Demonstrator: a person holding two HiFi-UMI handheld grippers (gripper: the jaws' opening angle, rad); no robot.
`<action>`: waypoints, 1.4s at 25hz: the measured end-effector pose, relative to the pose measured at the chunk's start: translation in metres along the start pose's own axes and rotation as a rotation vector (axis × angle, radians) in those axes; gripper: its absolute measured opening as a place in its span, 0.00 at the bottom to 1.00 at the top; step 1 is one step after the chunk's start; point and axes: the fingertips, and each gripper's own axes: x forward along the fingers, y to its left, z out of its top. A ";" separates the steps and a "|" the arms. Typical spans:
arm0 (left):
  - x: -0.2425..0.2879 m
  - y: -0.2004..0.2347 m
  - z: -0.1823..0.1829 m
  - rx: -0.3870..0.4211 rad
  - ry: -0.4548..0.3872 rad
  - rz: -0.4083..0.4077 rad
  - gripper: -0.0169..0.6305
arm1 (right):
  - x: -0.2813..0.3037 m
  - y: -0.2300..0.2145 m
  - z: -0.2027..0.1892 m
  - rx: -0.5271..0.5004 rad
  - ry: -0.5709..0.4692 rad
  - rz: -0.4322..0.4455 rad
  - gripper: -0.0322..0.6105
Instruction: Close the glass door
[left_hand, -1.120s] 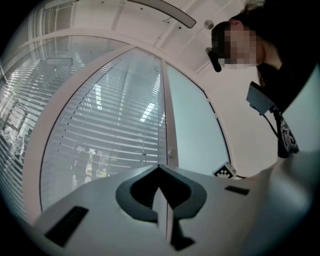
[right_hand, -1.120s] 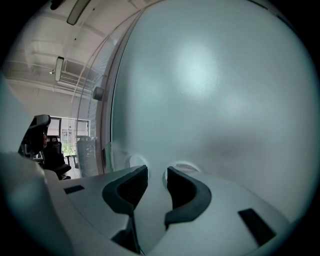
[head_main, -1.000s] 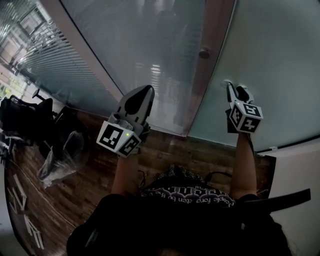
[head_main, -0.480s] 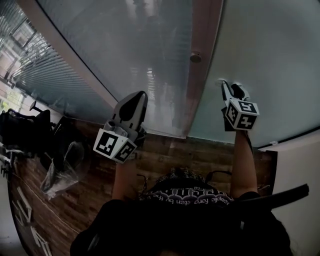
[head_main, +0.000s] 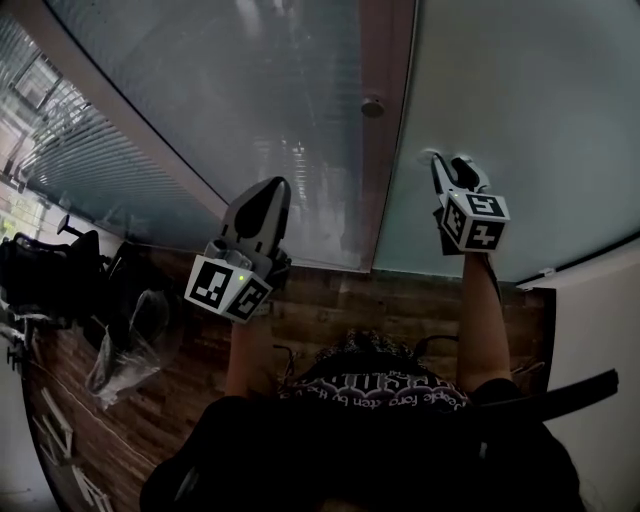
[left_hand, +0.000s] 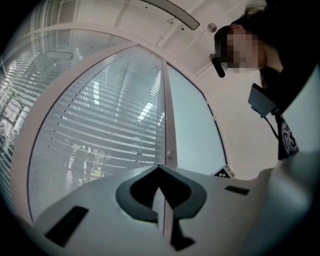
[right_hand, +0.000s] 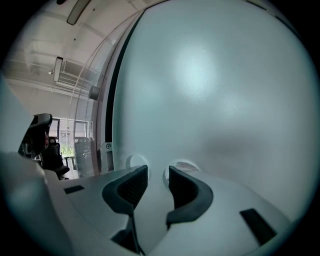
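From the head view, the glass door (head_main: 520, 110) is the big milky pane on the right. It stands tall, and its long side runs up from the wooden floor (head_main: 330, 305). Its left edge sits beside a brown post (head_main: 388, 150). The right tongs (head_main: 447, 168) point at the door, and their tips touch the glass. The left tongs (head_main: 265, 203) point at the pane with blinds (head_main: 250, 90), left of the post.

In the left gripper view, the left tongs (left_hand: 160, 172) are closed. The two pads press together with nothing between them. The blinds and the thin post rise up ahead.

In the right gripper view, the right tongs (right_hand: 156, 175) are open. There is a gap between the pads, and they hold nothing. Their tips rest right against the milky door (right_hand: 215, 90), which fills most of the view. The door's dark edge runs up and down on the left. A chair (right_hand: 40, 135) stands far beyond it.
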 end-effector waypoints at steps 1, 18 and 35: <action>0.001 -0.001 0.001 0.000 -0.004 -0.002 0.03 | -0.001 0.000 0.000 0.007 -0.001 0.004 0.24; 0.003 -0.027 0.000 -0.003 -0.015 -0.029 0.03 | -0.054 -0.010 -0.001 0.069 -0.031 -0.029 0.07; 0.000 -0.036 0.004 0.000 -0.008 -0.042 0.03 | -0.103 0.042 0.080 -0.040 -0.387 0.061 0.05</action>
